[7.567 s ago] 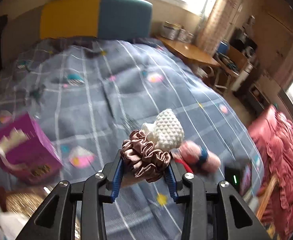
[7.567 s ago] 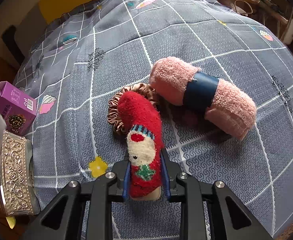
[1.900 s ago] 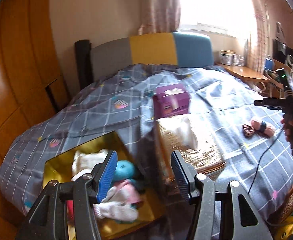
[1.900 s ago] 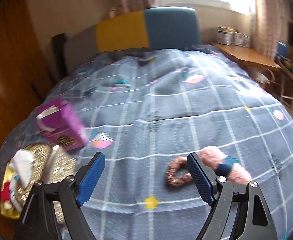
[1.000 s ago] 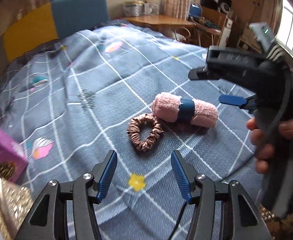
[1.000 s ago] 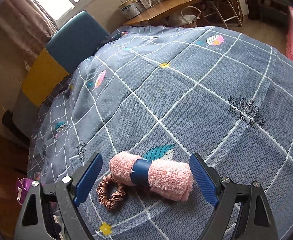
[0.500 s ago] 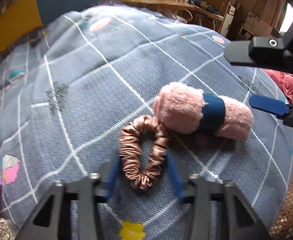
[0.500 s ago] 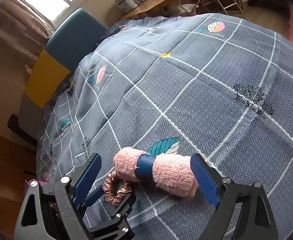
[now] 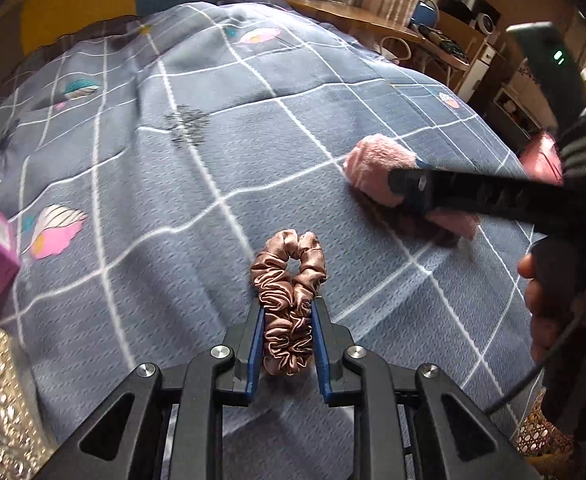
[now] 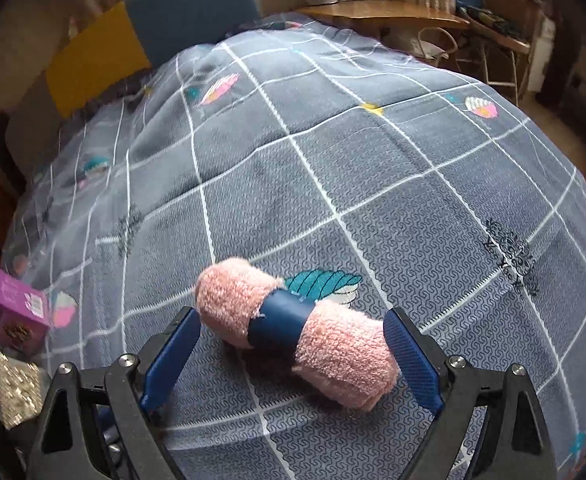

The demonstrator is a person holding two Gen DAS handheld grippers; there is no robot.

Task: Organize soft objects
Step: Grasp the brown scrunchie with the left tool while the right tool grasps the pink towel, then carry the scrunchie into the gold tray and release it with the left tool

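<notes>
The left gripper squeezes the brown scrunchie, while the right gripper is opening around the pink towel roll low in its view.

You see a glossy bronze-pink scrunchie at lower centre, a fuzzy pink towel roll with a navy band, a grey-blue quilt gridded in white, and a purple box at left edge.

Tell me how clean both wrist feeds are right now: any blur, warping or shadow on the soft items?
Left wrist view: satin scrunchie sharp, checked bedspread motion-smeared, grid lines bowed by fisheye. Right wrist view: rolled pink towel fairly crisp, dark shadow beneath it, far bedspread and purple box soft; corners vignetted black.
</notes>
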